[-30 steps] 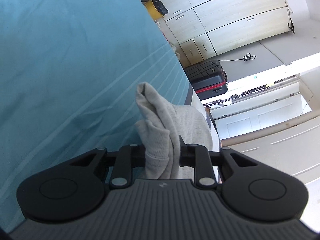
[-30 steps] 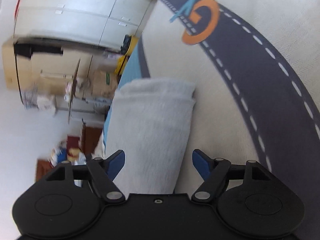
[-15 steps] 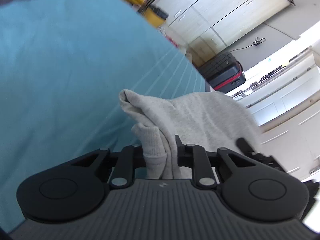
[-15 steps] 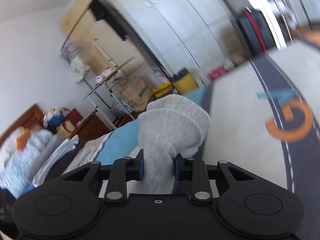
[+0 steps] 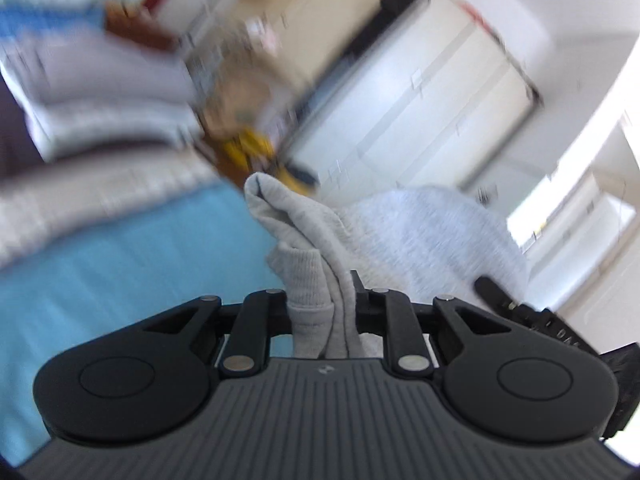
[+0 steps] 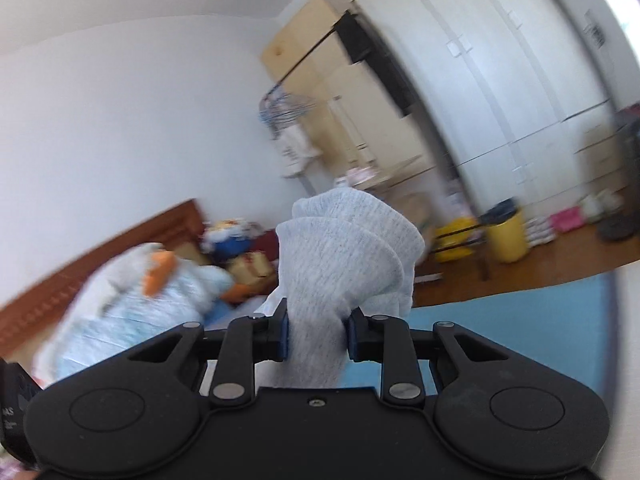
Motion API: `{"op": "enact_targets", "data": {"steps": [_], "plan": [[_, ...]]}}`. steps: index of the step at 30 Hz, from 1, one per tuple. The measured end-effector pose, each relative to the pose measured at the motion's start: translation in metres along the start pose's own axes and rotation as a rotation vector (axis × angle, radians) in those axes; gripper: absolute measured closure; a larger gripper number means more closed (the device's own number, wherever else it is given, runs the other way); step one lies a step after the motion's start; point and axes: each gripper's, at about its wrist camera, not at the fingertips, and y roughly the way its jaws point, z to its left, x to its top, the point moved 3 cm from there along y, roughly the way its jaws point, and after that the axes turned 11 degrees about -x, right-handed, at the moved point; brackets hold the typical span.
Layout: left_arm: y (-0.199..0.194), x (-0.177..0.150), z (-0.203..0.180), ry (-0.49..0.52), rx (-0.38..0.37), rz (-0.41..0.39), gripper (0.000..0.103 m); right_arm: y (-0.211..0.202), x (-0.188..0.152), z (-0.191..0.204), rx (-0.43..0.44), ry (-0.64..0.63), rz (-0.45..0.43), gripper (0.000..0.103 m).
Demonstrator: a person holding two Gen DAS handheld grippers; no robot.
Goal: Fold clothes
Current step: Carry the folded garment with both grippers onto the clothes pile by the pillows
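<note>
Gripping a bunched fold of light grey knit garment [image 5: 320, 248], the left gripper [image 5: 322, 300] has its jaws drawn close together and clamped on the cloth, which fills the narrow gap between them. A ribbed cuff or hem stands up just above the jaws, and the rest of the fabric rises to a soft peak, then spreads to the right in a rounded drape. At the right edge of that view the black body of the other tool shows, with white lettering too blurred to read.

The right gripper [image 6: 316, 332] has its jaws pressed on another bunch of the same grey garment [image 6: 344, 256]; blue pads [image 6: 283, 334] pinch the cloth from both sides, and the fabric swells above them in two rounded, layered folds. The weave looks fine and heathered, like sweatshirt jersey.

The garment hangs between the two tools, above a bed with a smooth light-blue sheet [image 5: 132, 264]. Behind are pale wardrobe doors [image 6: 520, 80], a yellow bin [image 6: 508, 236], a blurred heap of folded clothes [image 5: 104, 92] and a reddish wooden headboard [image 6: 100, 248].
</note>
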Motion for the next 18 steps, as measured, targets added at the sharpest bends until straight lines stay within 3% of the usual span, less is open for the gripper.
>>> {"op": "enact_targets", "data": {"steps": [8,12,16,18], "plan": [[-0.037,0.149,0.087,0.083,0.253,-0.180,0.085,0.174,0.014,0.144,0.250,0.008,0.096,0.073],[-0.044,0.217,0.134,0.045,0.285,-0.281,0.085,0.255,0.011,0.180,0.302,0.113,0.166,0.073],[-0.020,0.244,0.196,-0.051,0.317,-0.229,0.086,0.317,-0.012,0.186,0.266,0.156,0.223,0.073],[-0.002,0.241,0.230,-0.104,0.365,-0.178,0.086,0.348,-0.033,0.183,0.212,0.167,0.277,0.073]]}}
